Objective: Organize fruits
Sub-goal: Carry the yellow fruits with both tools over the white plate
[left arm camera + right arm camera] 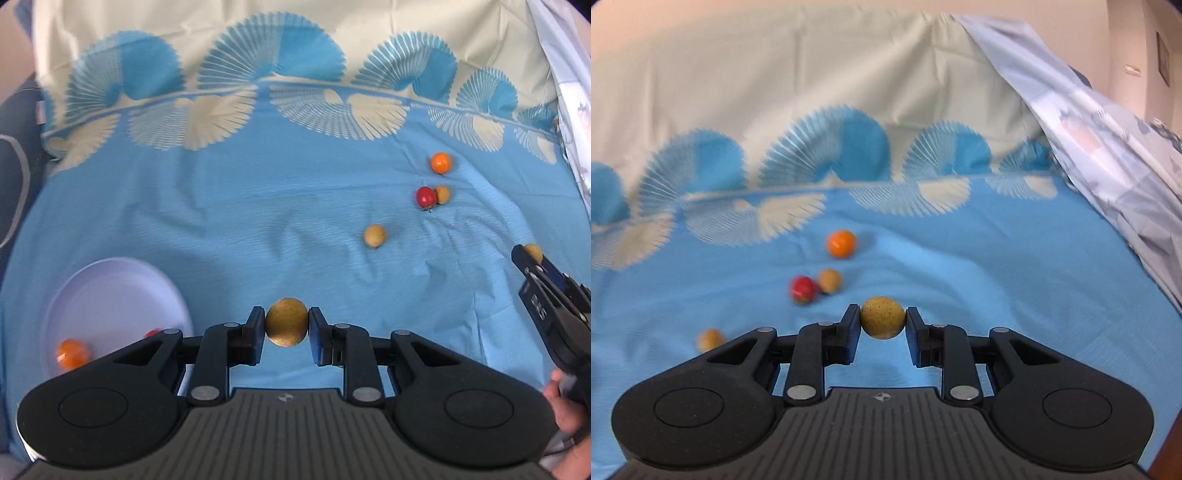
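Note:
My left gripper (pixel 287 325) is shut on a tan round fruit (pixel 286 322), held above the blue cloth to the right of a white plate (pixel 110 288). The plate holds an orange fruit (pixel 72 353) and a red fruit (pixel 153 333), partly hidden by my gripper. My right gripper (pixel 882 321) is shut on another tan fruit (pixel 882 317); it also shows at the right edge of the left wrist view (pixel 532 254). Loose on the cloth lie an orange fruit (pixel 440 163), a red tomato (pixel 425 196) touching a tan fruit (pixel 443 194), and a tan fruit (pixel 375 236).
A blue and cream patterned cloth (pixel 258 221) covers the surface and rises at the back. A pale floral sheet (pixel 1108 155) is bunched at the right. A dark blue bag (pixel 14 166) is at the far left. A hand (pixel 565 406) holds the right gripper.

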A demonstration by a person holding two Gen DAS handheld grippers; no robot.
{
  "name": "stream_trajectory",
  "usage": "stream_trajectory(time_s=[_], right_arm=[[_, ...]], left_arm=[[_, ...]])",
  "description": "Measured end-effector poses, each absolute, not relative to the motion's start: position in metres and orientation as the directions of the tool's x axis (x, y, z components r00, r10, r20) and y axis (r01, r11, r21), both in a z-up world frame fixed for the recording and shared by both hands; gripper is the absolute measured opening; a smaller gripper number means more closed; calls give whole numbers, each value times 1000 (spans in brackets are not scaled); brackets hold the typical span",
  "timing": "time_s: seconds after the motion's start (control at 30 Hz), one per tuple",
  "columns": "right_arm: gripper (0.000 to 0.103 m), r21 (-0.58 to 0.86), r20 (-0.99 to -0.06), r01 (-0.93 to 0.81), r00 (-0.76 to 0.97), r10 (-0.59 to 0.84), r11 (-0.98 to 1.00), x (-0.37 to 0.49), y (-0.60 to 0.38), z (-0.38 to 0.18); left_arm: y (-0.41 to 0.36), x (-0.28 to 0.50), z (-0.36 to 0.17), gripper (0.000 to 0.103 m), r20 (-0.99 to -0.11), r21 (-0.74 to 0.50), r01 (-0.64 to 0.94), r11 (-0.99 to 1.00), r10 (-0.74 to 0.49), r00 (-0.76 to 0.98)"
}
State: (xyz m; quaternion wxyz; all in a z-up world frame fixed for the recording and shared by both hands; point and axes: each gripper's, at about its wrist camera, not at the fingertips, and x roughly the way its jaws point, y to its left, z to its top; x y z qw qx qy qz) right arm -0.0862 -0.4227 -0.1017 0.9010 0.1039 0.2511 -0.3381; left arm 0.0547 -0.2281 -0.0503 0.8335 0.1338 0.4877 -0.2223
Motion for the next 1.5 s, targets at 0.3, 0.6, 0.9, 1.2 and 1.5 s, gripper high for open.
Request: stream_trajectory(time_s=[0.3,0.6,0.9,1.2,1.5], right_arm=[[28,119,-498,314,839,-217,942,-142,-277,-12],[28,120,-488,94,872,-23,988,-166,-173,26],[28,43,-523,15,852,10,999,-174,-123,32],[28,8,-535,3,845,2,1000,-175,-114,33],[28,-1,-545,4,838,-4,1000,-172,-112,31]], left_arm=[[-107,1,11,27,-837,-11,386,922,-220,501],[-3,-43,32,27,-813,-35,286,958,-194,550],[44,-57,33,27,-799,-97,236,967,-217,561],[52,-56,33,27,-790,-125,223,967,-232,567],[54,-53,28,27,-796,-131,206,970,-227,561]])
